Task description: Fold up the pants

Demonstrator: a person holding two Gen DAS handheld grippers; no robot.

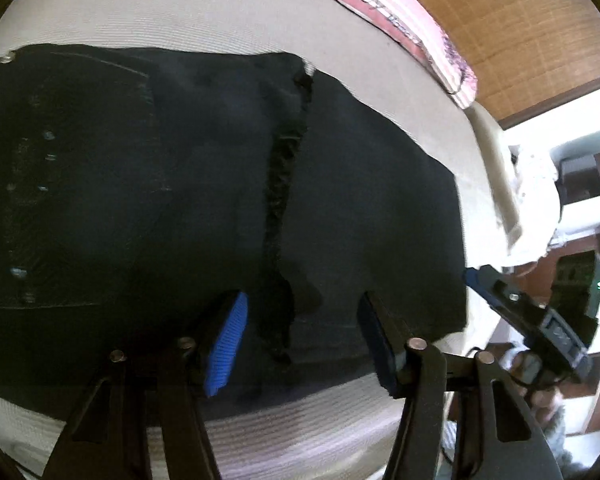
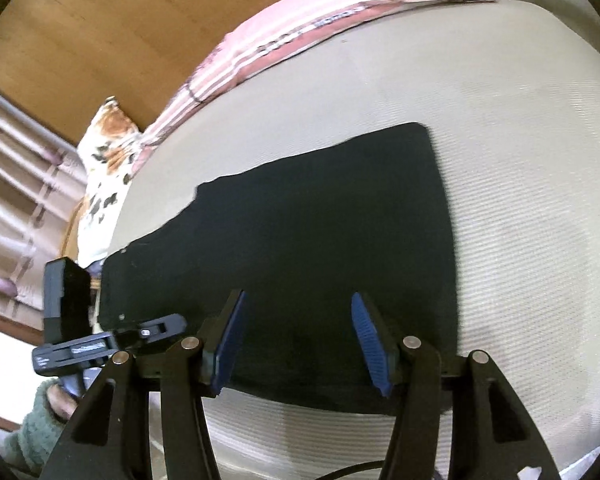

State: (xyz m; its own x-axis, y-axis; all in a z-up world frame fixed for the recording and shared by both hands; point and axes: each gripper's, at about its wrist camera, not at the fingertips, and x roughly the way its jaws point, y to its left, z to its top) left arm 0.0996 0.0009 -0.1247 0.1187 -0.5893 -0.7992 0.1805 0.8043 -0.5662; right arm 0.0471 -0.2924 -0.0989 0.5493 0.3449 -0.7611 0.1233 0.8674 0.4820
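Note:
Black pants (image 1: pixel 180 184) lie flat on a beige ribbed bed cover (image 1: pixel 220 12), folded, with a frayed dark edge (image 1: pixel 284 200) running down the middle. My left gripper (image 1: pixel 300 340) hovers open over the near edge of the pants, holding nothing. In the right wrist view the pants (image 2: pixel 300 232) form a dark rectangle on the cover (image 2: pixel 520 160). My right gripper (image 2: pixel 300 344) is open over their near edge, empty. The right gripper also shows in the left wrist view (image 1: pixel 520 312), and the left gripper shows in the right wrist view (image 2: pixel 100 340).
A pink striped blanket (image 2: pixel 300 28) lies along the far edge of the bed. A floral pillow (image 2: pixel 108 152) sits at the left. A woven wall (image 1: pixel 520 20) is behind, and furniture (image 1: pixel 580 176) stands to the right.

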